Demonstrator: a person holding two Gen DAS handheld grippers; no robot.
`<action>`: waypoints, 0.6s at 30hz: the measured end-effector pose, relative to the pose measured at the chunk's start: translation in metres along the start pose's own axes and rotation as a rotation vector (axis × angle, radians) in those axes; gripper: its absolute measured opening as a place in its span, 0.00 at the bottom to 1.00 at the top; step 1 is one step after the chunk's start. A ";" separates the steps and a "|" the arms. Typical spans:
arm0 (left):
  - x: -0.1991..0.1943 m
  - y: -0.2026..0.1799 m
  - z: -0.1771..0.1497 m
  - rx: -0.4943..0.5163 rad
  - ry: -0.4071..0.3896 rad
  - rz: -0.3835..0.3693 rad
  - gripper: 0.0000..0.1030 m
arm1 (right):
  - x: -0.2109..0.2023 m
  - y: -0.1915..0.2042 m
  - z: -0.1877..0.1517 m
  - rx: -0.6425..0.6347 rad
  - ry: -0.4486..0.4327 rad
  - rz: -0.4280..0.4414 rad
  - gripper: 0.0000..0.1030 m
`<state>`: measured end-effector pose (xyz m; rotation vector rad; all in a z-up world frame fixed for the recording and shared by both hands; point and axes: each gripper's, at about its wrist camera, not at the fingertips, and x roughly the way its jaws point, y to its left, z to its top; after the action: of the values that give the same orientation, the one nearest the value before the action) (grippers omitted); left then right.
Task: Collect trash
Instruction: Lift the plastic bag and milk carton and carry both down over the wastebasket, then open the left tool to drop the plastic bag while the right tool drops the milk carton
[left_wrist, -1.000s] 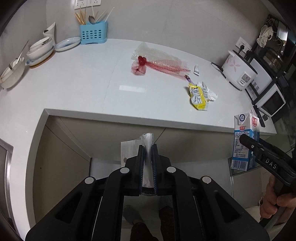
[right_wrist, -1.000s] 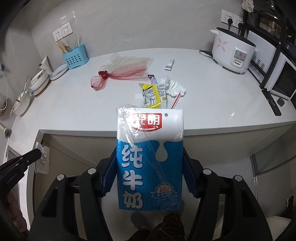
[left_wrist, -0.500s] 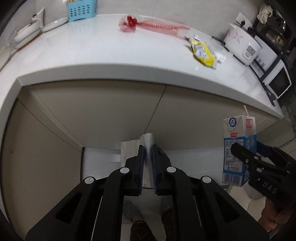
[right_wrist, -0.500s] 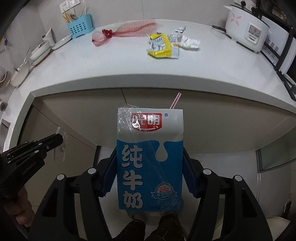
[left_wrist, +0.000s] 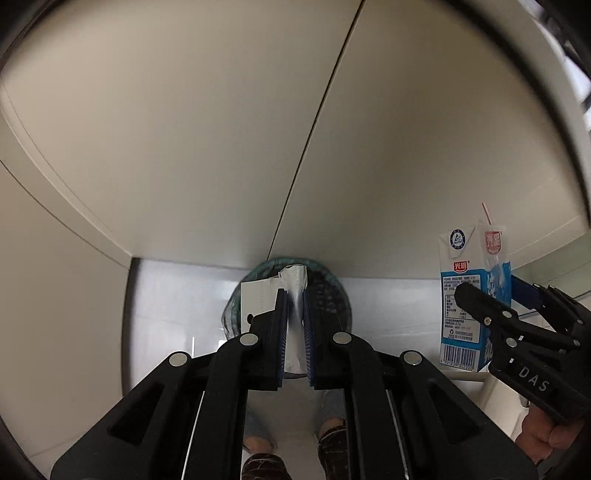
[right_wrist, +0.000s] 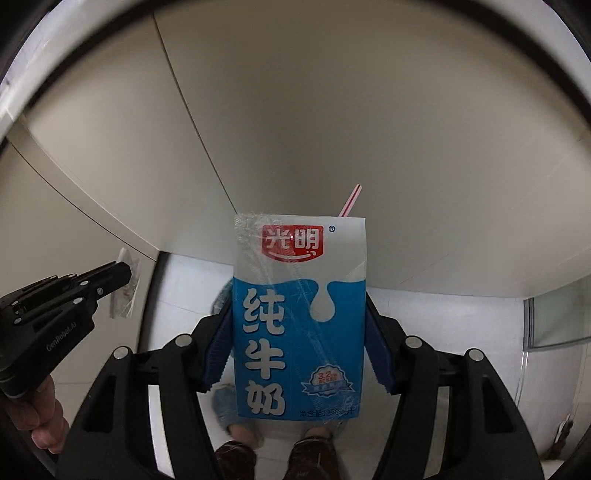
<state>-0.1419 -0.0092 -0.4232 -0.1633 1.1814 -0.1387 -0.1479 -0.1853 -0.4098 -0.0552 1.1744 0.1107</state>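
My left gripper (left_wrist: 294, 295) is shut on a flat white wrapper (left_wrist: 293, 321) and holds it above a round dark bin (left_wrist: 332, 295) on the floor below the cabinet. It also shows at the left of the right wrist view (right_wrist: 122, 275) with the wrapper (right_wrist: 125, 291) hanging from it. My right gripper (right_wrist: 299, 325) is shut on a blue and white milk carton (right_wrist: 299, 321) with a pink straw (right_wrist: 351, 201). In the left wrist view the carton (left_wrist: 469, 295) sits at the right, beside the bin and higher.
Beige cabinet doors (left_wrist: 221, 129) fill the upper part of both views, with a vertical seam between them. The floor (left_wrist: 166, 306) below is white tile. The person's feet (left_wrist: 262, 443) stand close under the grippers. A glass panel (right_wrist: 554, 317) is at the right.
Both grippers have dropped from counter height to below the counter, so the counter and its trash have left view. The bin now shows under the left gripper.
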 end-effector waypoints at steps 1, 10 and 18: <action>0.014 0.001 -0.005 -0.007 0.007 0.003 0.08 | 0.012 -0.001 -0.004 -0.006 0.004 0.002 0.58; 0.139 0.004 -0.045 -0.026 0.078 0.003 0.08 | 0.125 -0.003 -0.051 -0.059 0.065 0.024 0.58; 0.241 0.002 -0.080 -0.031 0.146 0.012 0.08 | 0.199 -0.014 -0.078 -0.085 0.100 0.004 0.58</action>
<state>-0.1262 -0.0579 -0.6723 -0.1757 1.3301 -0.1235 -0.1421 -0.1953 -0.6241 -0.1348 1.2689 0.1628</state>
